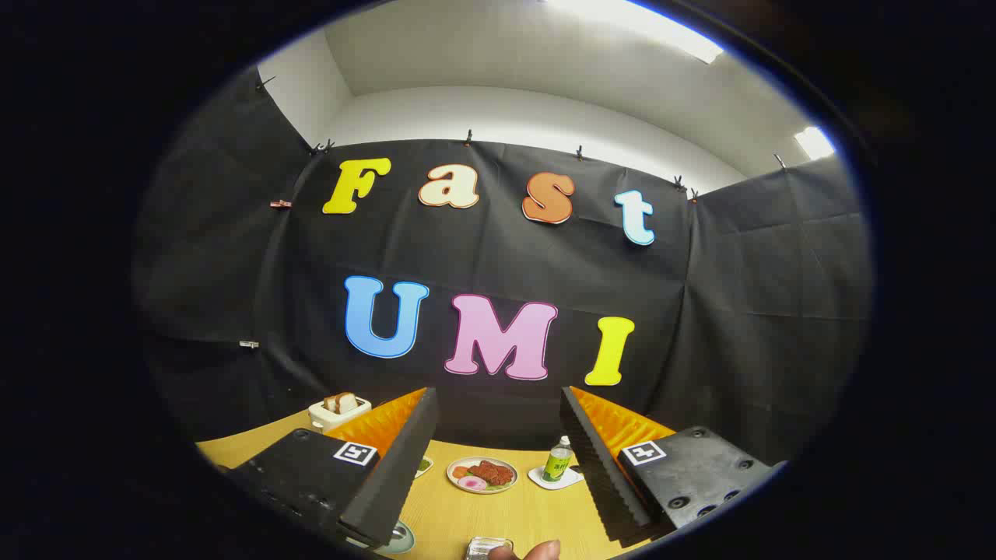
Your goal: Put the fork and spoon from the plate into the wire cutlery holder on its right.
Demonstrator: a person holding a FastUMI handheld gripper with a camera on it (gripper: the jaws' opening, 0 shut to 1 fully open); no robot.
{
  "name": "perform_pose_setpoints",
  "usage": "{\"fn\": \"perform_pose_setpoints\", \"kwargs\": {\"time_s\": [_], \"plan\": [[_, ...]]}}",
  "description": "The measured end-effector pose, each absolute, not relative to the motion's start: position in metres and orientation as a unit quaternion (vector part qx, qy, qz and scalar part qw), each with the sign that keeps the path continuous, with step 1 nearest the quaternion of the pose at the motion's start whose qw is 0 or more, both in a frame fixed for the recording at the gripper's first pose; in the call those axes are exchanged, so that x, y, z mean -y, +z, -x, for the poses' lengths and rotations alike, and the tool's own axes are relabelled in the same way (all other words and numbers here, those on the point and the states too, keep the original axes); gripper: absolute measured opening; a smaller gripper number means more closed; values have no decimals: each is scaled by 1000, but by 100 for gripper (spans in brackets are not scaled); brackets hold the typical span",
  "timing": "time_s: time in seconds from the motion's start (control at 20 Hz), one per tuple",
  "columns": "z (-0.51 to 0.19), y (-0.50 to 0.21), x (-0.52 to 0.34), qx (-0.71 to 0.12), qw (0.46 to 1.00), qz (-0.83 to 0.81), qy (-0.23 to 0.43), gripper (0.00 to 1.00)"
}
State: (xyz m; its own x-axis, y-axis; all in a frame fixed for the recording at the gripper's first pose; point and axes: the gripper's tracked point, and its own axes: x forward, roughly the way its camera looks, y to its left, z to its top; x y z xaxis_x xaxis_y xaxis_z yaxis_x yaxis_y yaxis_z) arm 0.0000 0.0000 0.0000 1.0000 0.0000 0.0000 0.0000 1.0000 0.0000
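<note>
Wooden table (pixel 467 509) carrying a toaster w/ bread (pixel 338 410) at far left, food plate (pixel 482 474) mid, bottle (pixel 557 460) sitting on a white coaster (pixel 554 477) just beside it.

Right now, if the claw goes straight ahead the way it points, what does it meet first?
The open claw points above the table, over the food plate and bottle, so probably the black cloth wall first. Depth is unclear.

I see a toaster (pixel 339 411) holding bread on the wooden counter (pixel 467 517); a food plate (pixel 482 474); beside it a bottle (pixel 557 460) on a coaster (pixel 554 477).
</note>
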Motion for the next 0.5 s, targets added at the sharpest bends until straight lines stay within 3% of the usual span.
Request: {"fn": "perform_pose_setpoints", "kwargs": {"time_s": [0.5], "plan": [[-1, 1, -7, 2, 1000, 0, 3, 98]]}}
